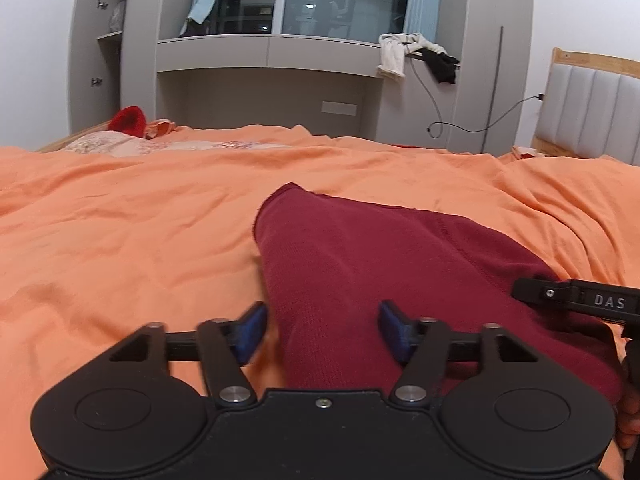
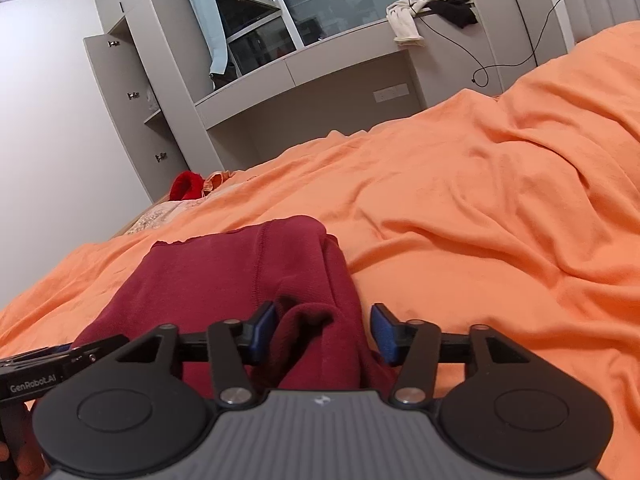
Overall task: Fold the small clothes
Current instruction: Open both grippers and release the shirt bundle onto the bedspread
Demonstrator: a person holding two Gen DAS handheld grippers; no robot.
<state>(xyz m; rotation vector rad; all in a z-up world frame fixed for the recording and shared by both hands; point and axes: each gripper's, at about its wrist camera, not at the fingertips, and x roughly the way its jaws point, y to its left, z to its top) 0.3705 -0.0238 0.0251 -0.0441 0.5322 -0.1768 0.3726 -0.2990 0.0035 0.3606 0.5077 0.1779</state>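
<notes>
Between the blue pads of both tongs, left tongs (image 1: 322,330) and right tongs (image 2: 323,330), sits dark red garment (image 1: 360,264), jaws spread, pads not pressing it. Garment lies folded on orange bedsheet (image 1: 120,240). Beyond: grey cabinet (image 1: 264,80), white and black clothes (image 1: 416,56) on its ledge.

"DAS" on the right gripper (image 1: 576,300), "GenRobot.AI" on the left gripper (image 2: 32,388)

A dark red garment (image 1: 400,264) is lying on a plain orange bedspread (image 1: 120,240). Blue pads (image 1: 250,334) are showing on black grippers. Near the bed's far corner, a bright red cloth (image 1: 128,119) is sitting beside a pale floral sheet (image 1: 120,145).
</notes>
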